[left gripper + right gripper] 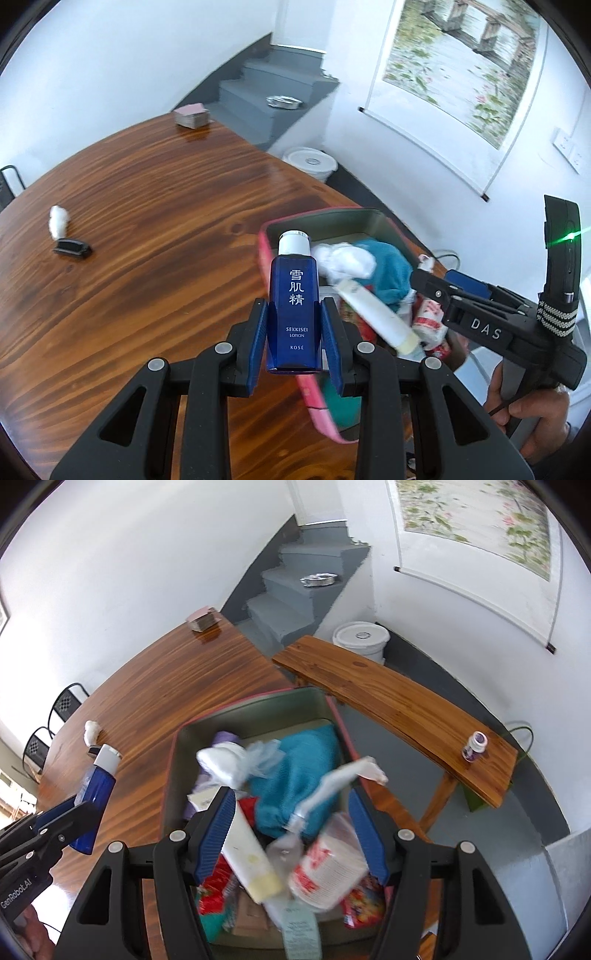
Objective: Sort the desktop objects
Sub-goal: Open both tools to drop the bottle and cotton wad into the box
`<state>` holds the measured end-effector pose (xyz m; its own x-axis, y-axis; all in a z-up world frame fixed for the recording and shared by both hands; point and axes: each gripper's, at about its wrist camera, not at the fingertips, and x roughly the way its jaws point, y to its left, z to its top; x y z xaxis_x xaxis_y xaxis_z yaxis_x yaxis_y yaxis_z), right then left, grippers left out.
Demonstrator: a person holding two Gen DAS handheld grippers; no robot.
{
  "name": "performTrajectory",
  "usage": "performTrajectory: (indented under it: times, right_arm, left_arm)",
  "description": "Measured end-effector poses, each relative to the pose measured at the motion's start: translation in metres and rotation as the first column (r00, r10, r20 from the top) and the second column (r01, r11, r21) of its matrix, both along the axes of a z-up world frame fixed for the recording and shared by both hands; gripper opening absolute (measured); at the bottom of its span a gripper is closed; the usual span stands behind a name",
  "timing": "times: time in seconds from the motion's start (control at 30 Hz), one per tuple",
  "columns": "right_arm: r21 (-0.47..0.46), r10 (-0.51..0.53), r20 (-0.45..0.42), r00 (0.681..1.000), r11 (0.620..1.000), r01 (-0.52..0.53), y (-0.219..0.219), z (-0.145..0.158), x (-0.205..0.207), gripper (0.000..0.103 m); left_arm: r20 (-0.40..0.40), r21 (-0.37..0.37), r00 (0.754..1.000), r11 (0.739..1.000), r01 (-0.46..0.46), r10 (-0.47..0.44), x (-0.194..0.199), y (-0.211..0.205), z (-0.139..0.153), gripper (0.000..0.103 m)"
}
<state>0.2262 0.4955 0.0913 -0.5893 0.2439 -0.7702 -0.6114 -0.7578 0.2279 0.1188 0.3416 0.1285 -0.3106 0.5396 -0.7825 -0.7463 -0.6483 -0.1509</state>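
Pinched in my left tongs [293, 334], lotion [291, 306] hung beside the bin [332, 218]; right tongs [291, 834] gaped empty. Next: lower it in.

Open right hand-held gripper [291, 834] above cluttered bin [255, 709].

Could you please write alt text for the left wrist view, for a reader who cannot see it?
The left gripper holds a blue lotion bottle upright between its fingers, above a wooden table. To the right sits a pink-rimmed box of mixed items, with the right gripper over it.
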Motion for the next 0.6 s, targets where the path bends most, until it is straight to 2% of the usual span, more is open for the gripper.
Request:
performTrajectory:
  times: [0.17, 0.3, 0.6]
  right_arm:
    - [-0.002, -0.035, 0.001, 0.999, 0.999, 0.035, 0.008, 0.001, 0.013, 0.068]
    - [-0.003, -0.045, 0.003, 0.999, 0.999, 0.045, 0.012, 0.002, 0.018, 0.068]
    - [-0.018, -0.006, -0.007, 1.0, 1.0, 0.006, 0.005, 0.0, 0.004, 0.068]
  left_arm:
    - [0.073, 0.037, 0.996, 0.998, 0.045, -0.047, 0.004, 0.02, -0.004, 0.032]
    - [0.082, 0.041, 0.994, 0.997, 0.067, -0.07, 0.007, 0.029, -0.003, 0.032]
    - [0.082, 0.02, 0.997, 1.0, -0.012, 0.011, -0.008, 0.009, -0.006, 0.032]
